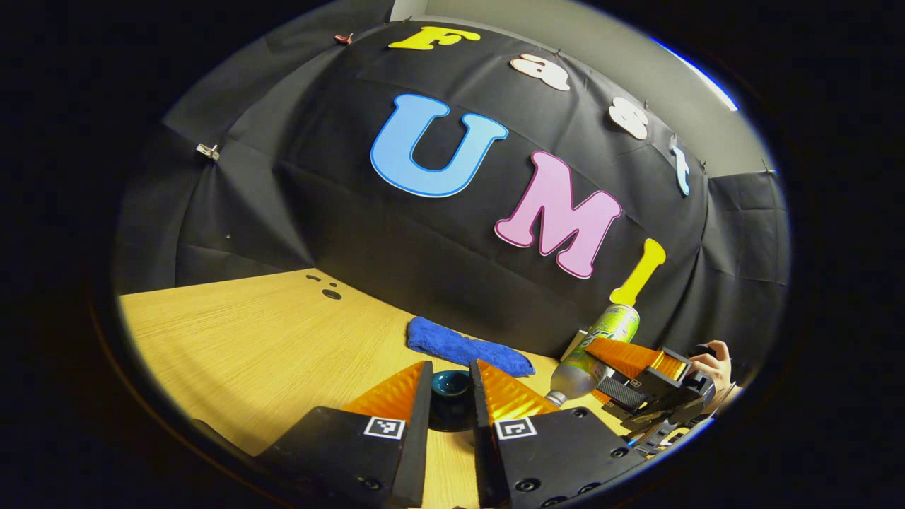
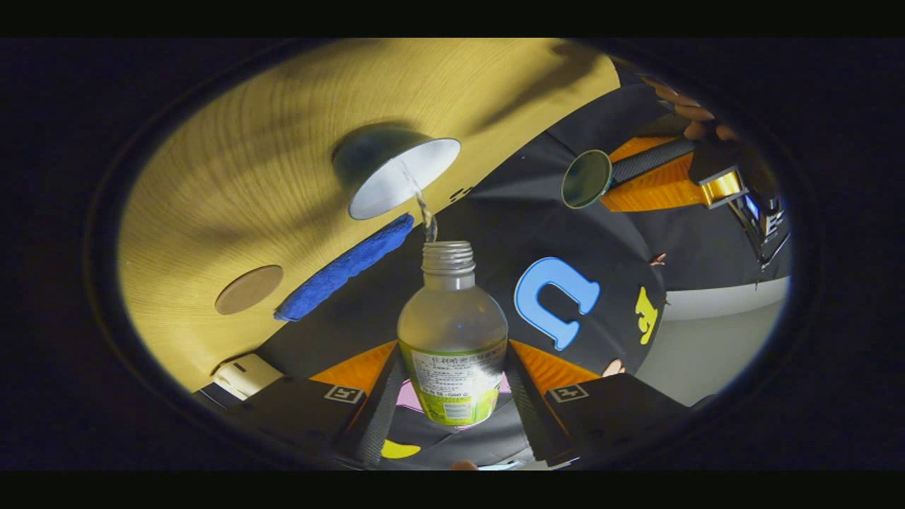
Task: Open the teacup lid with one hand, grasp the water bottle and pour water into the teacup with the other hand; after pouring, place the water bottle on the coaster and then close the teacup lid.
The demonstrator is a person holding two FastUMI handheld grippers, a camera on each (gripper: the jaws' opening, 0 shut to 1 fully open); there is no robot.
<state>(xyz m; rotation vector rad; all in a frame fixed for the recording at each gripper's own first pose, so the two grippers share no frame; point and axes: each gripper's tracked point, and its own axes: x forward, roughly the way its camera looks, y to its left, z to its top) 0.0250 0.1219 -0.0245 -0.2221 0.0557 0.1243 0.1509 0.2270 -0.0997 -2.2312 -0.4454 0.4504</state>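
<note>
Water bottle point(image 2: 452, 339) clamped in right gripper point(image 2: 452, 382), tilted, water streamed into teacup point(image 2: 396, 173); lid point(image 1: 451, 396) gripped by left gripper point(image 1: 451, 385).

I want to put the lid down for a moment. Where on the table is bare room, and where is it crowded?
Bare wood lies left of the blue cloth, toward the table edge. In the right gripper view, wood is also bare around the round coaster. It is crowded by the teacup, where the tilted water bottle is pouring.
</note>
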